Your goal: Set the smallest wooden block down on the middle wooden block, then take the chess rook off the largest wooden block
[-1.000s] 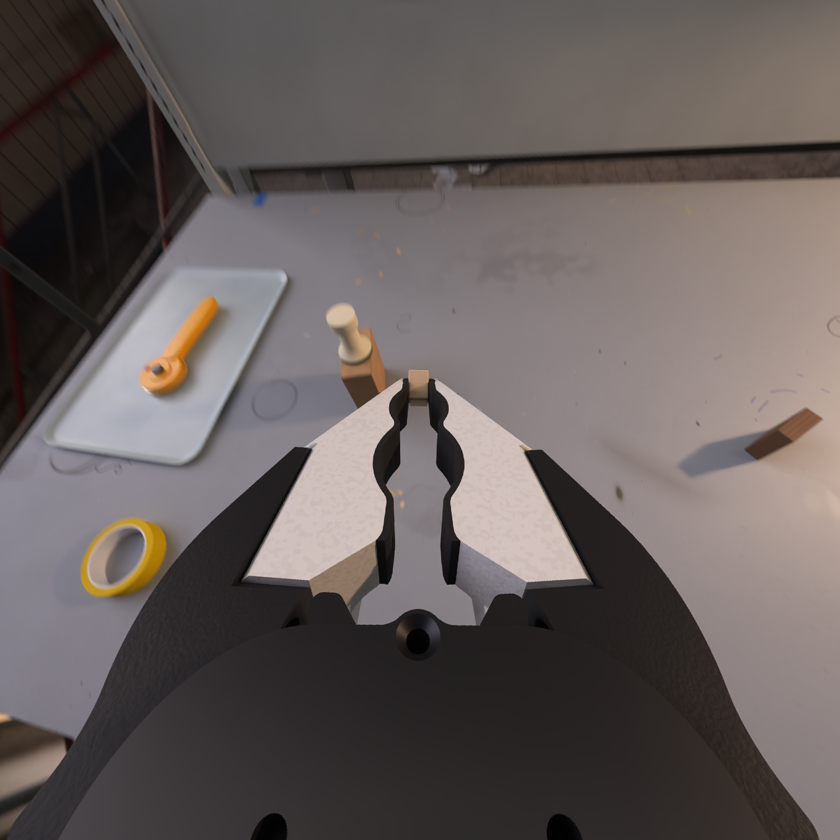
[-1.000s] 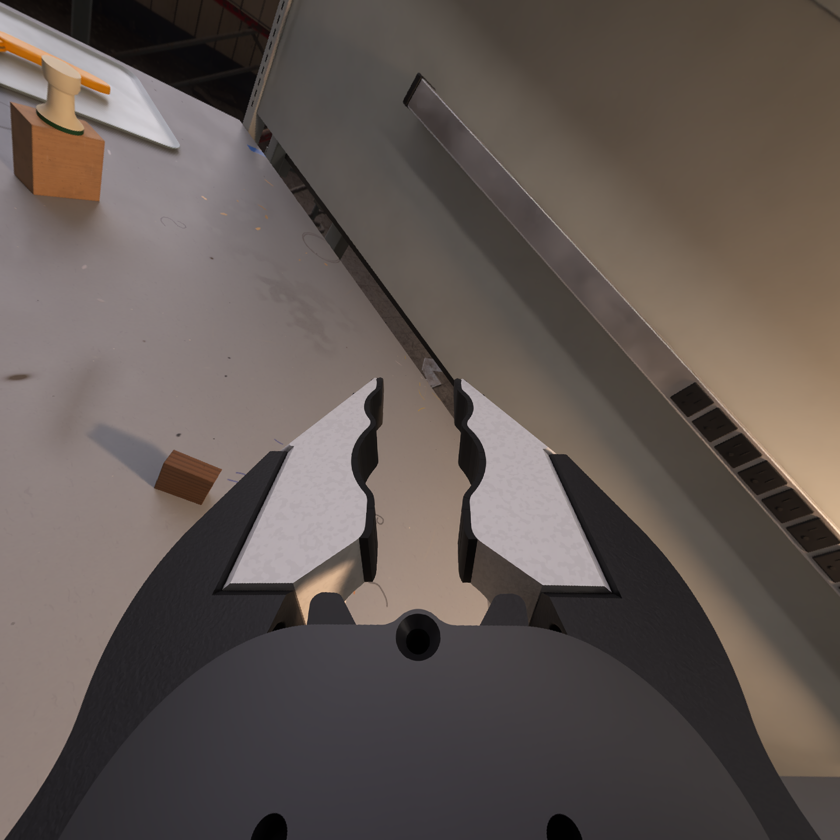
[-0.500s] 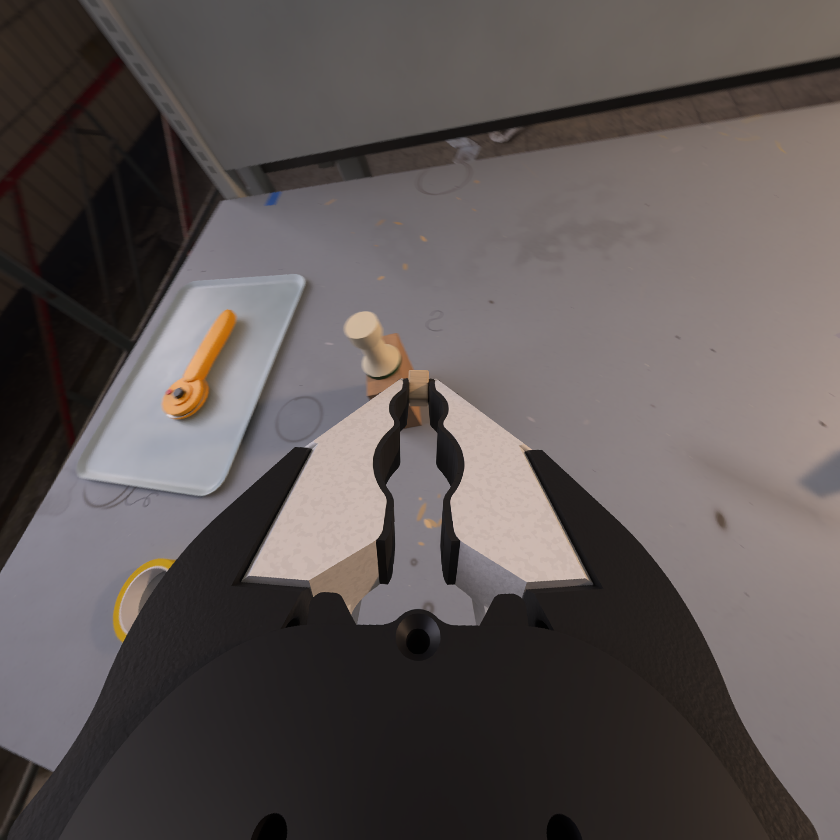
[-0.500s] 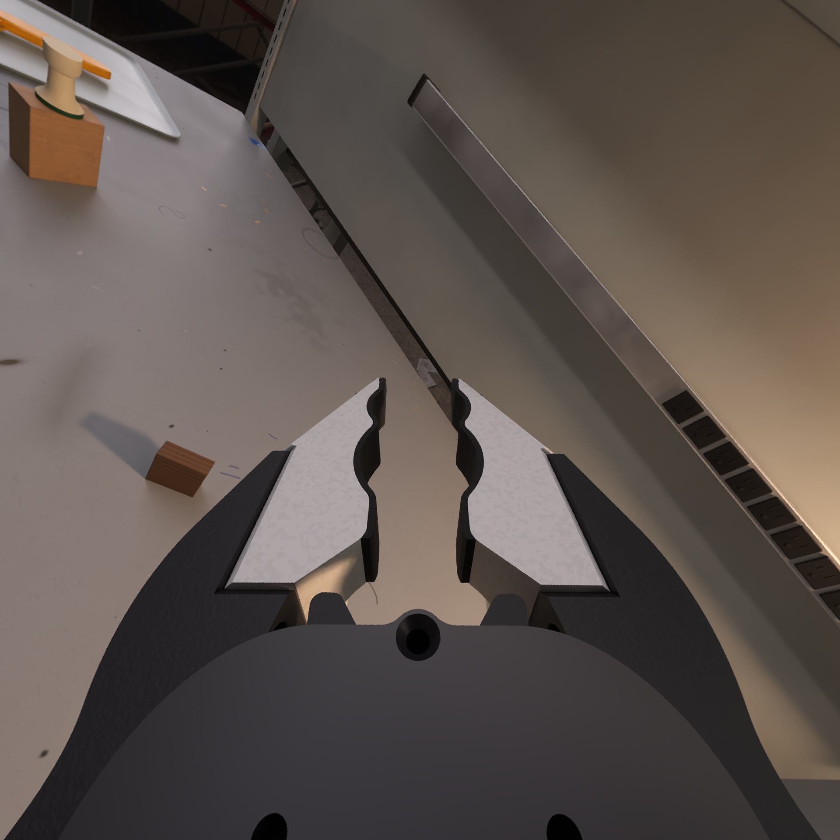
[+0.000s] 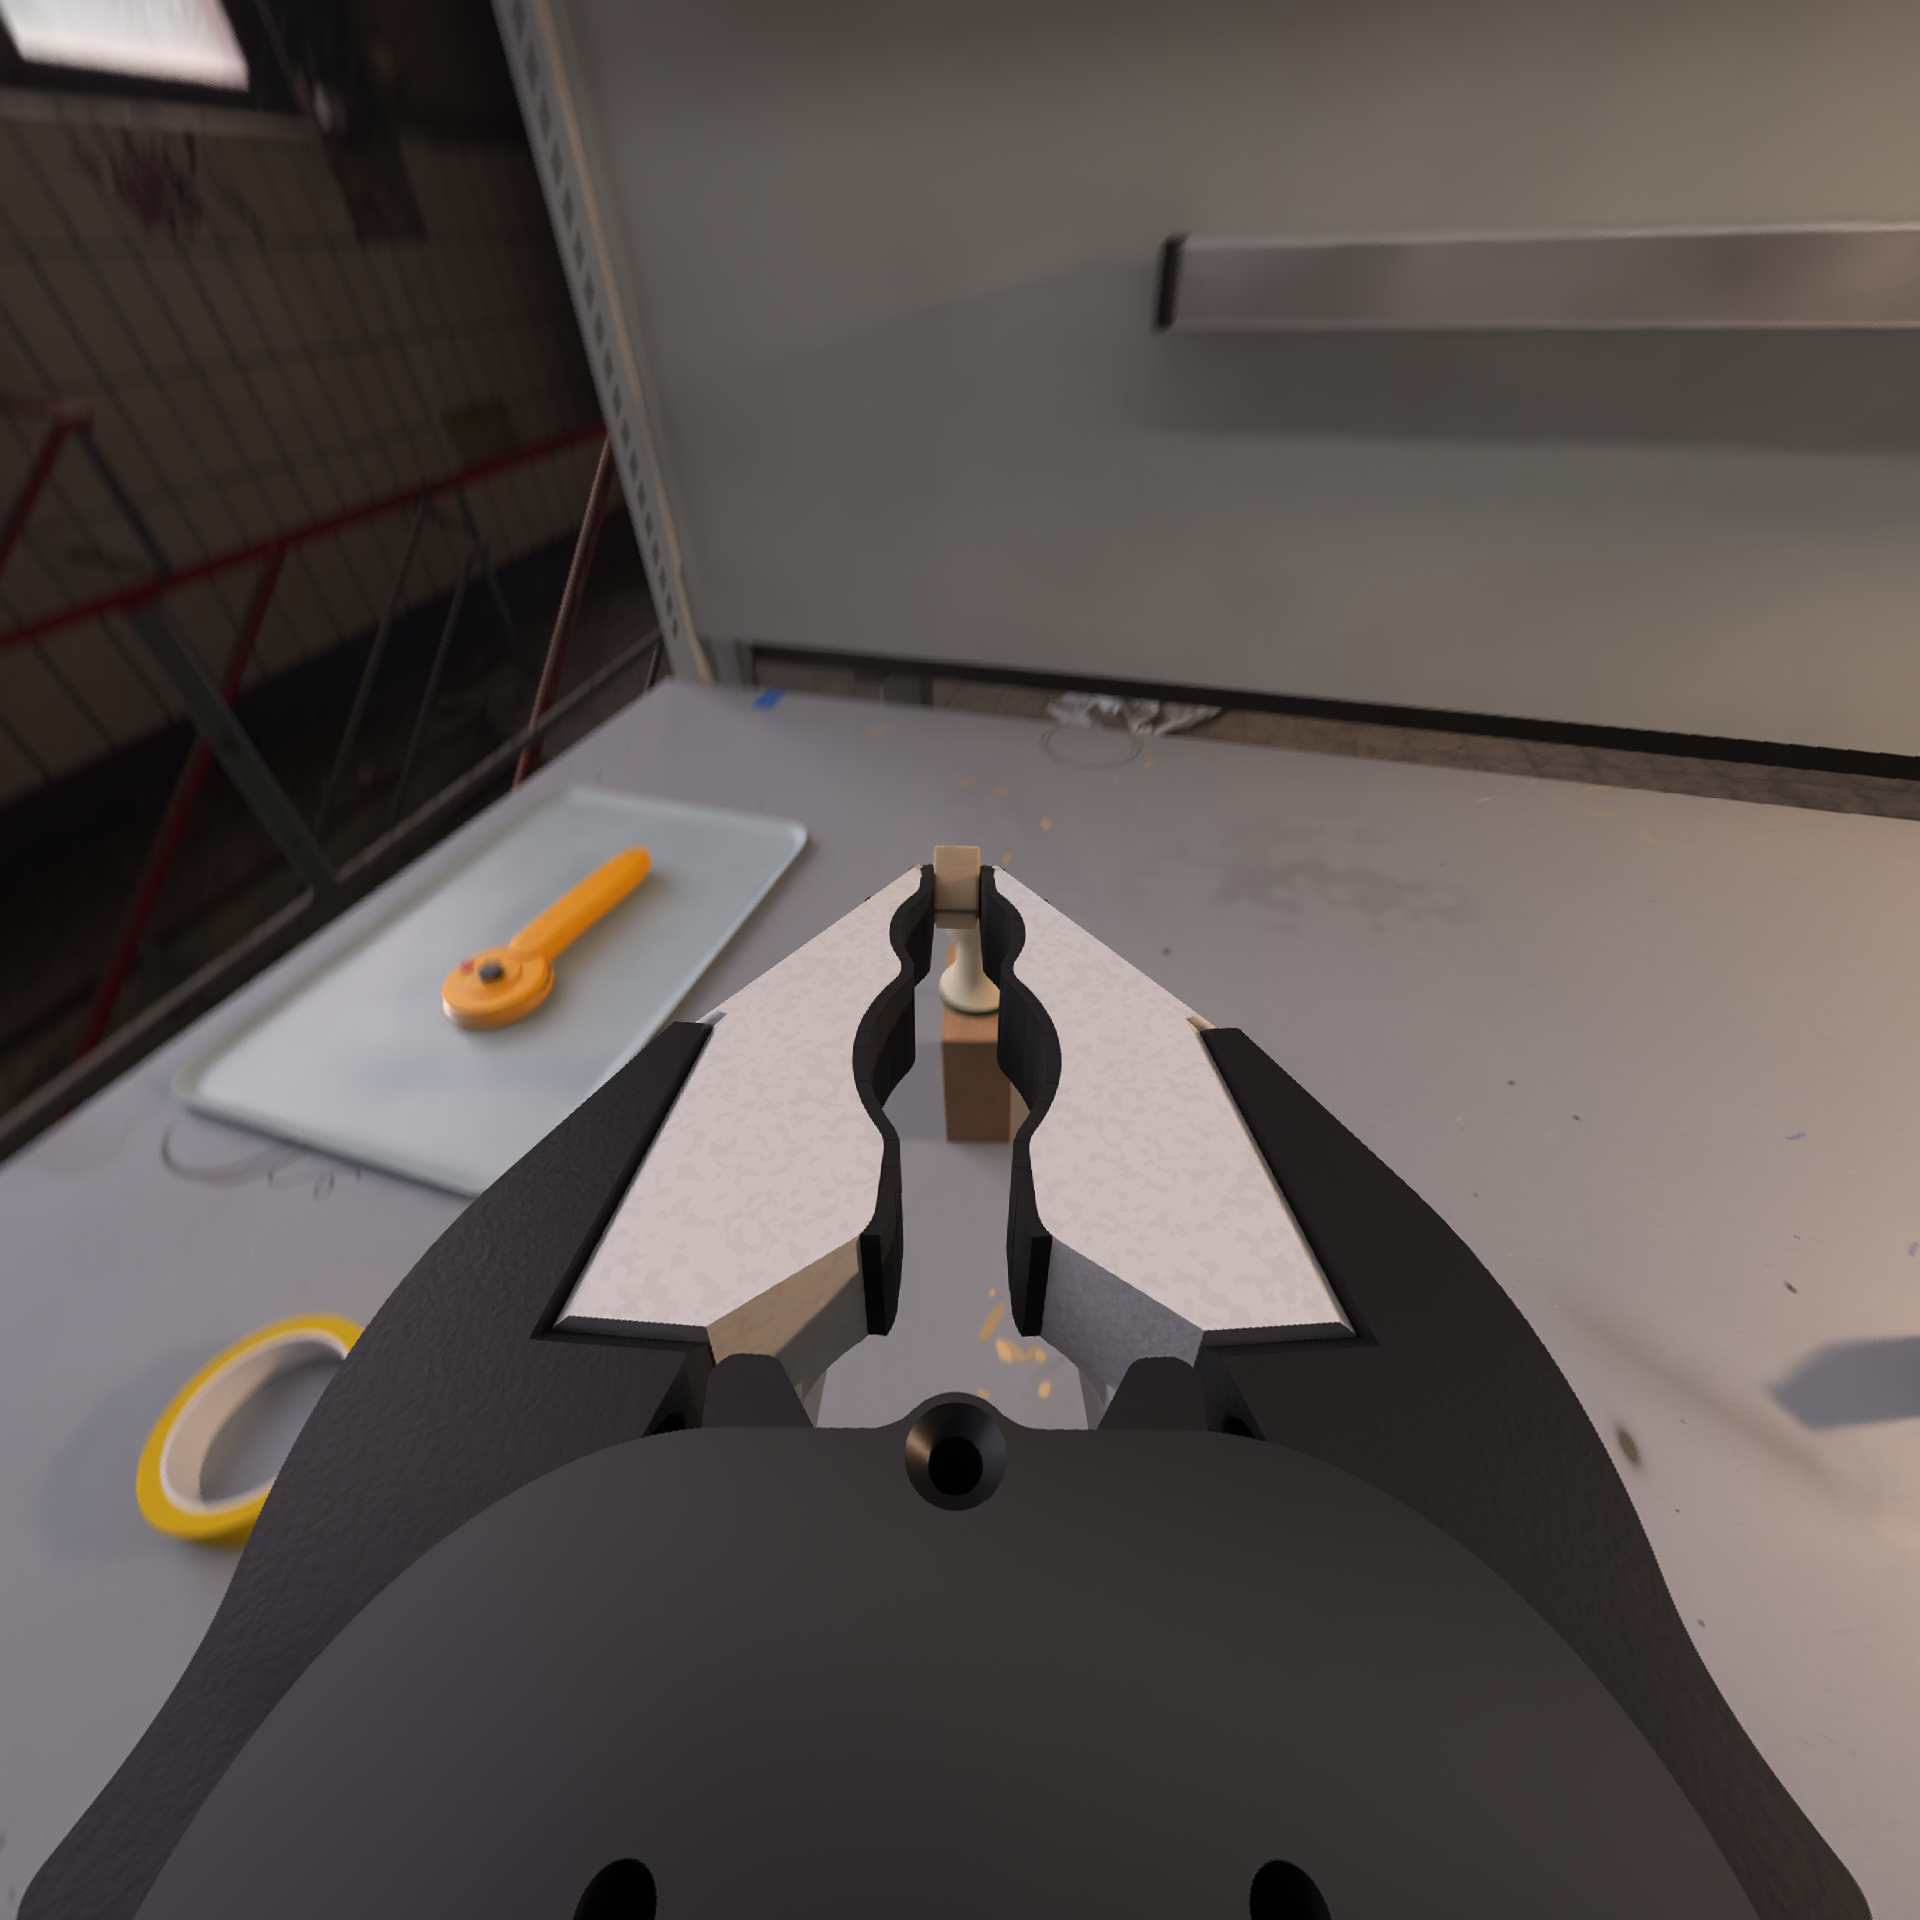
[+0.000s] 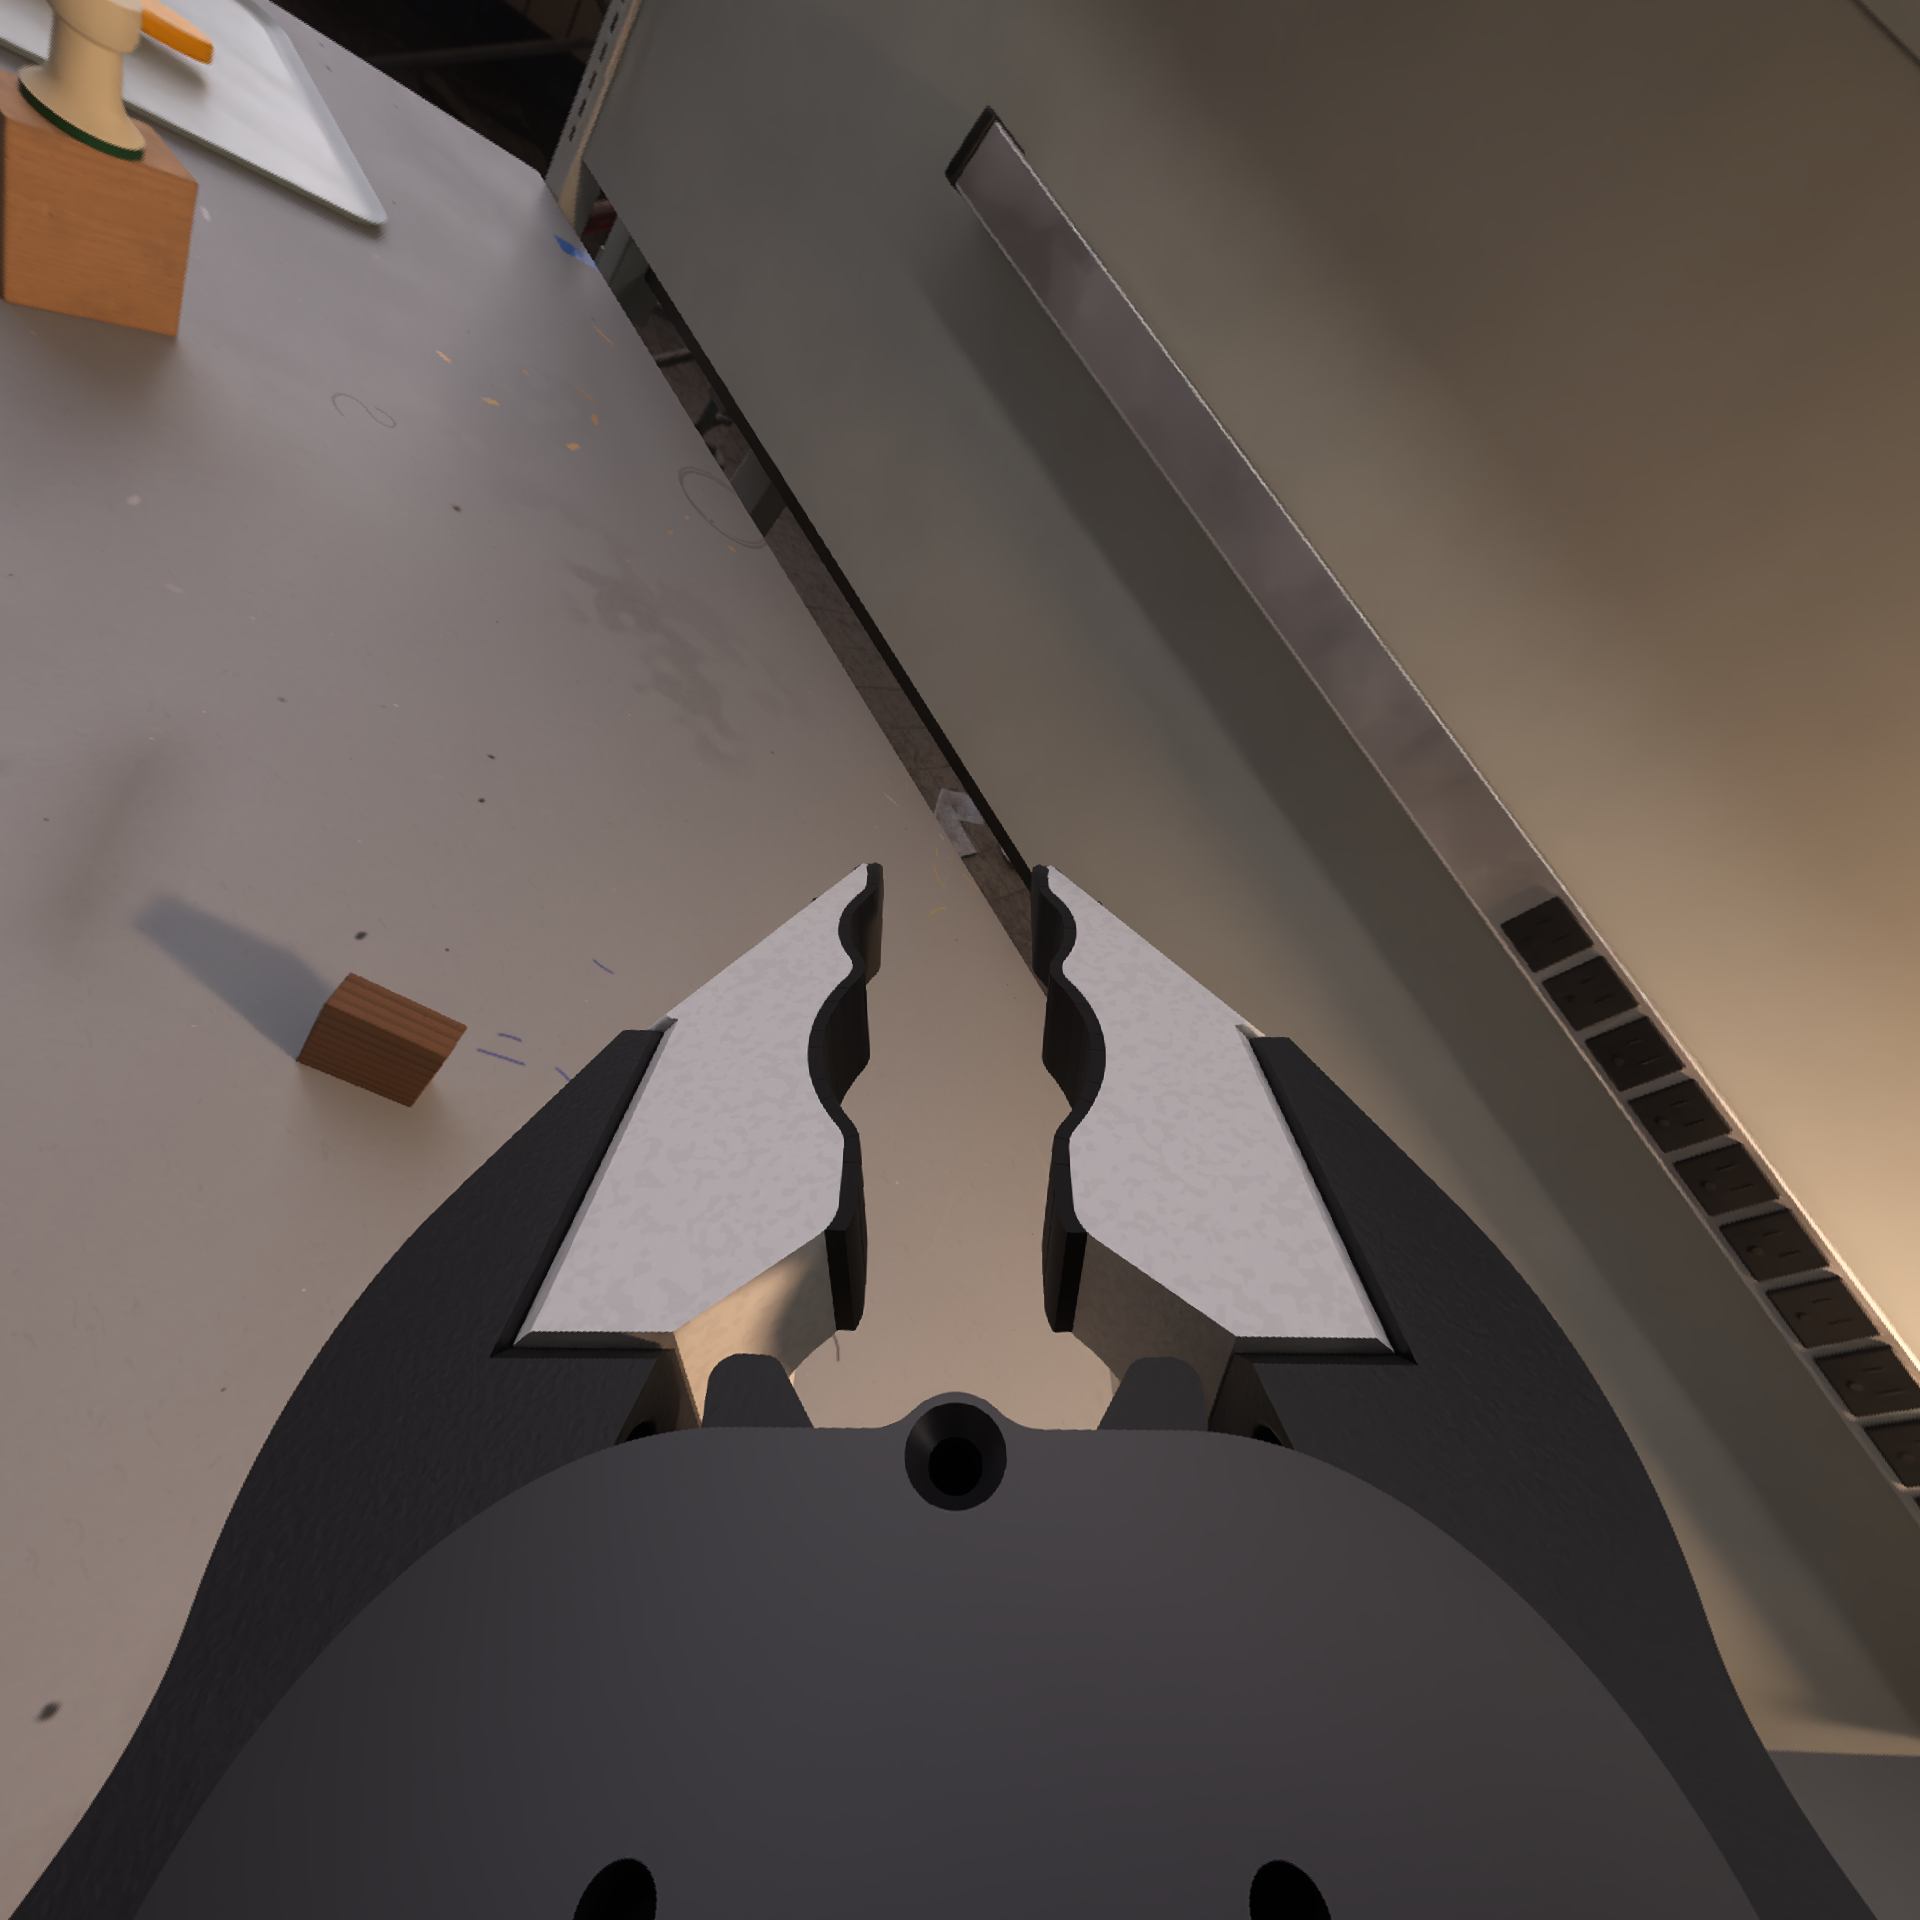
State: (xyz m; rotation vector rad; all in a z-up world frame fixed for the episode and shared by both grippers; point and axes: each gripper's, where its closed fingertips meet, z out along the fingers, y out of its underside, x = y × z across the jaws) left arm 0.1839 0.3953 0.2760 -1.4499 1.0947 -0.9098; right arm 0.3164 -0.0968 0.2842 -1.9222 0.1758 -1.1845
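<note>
My left gripper (image 5: 957,883) is shut on the smallest wooden block (image 5: 957,871), a pale cube held at the fingertips above the table. Behind it, seen between the fingers, the cream chess rook (image 5: 964,977) stands on the largest wooden block (image 5: 975,1086). In the right wrist view the rook (image 6: 88,73) on that block (image 6: 94,239) shows at the top left, and the darker middle wooden block (image 6: 379,1039) lies on the table left of my right gripper (image 6: 956,883). The right gripper is open and empty, held above the table near the back wall.
A pale tray (image 5: 343,1049) at the left holds an orange rotary cutter (image 5: 540,940). A yellow tape roll (image 5: 234,1439) lies near the front left. A grey wall with a metal rail (image 5: 1538,281) runs along the table's back edge.
The left gripper has tilted up and swung, so the rook and large block now sit between its fingers, with the small block still held. The right gripper has shifted slightly and stays open.
</note>
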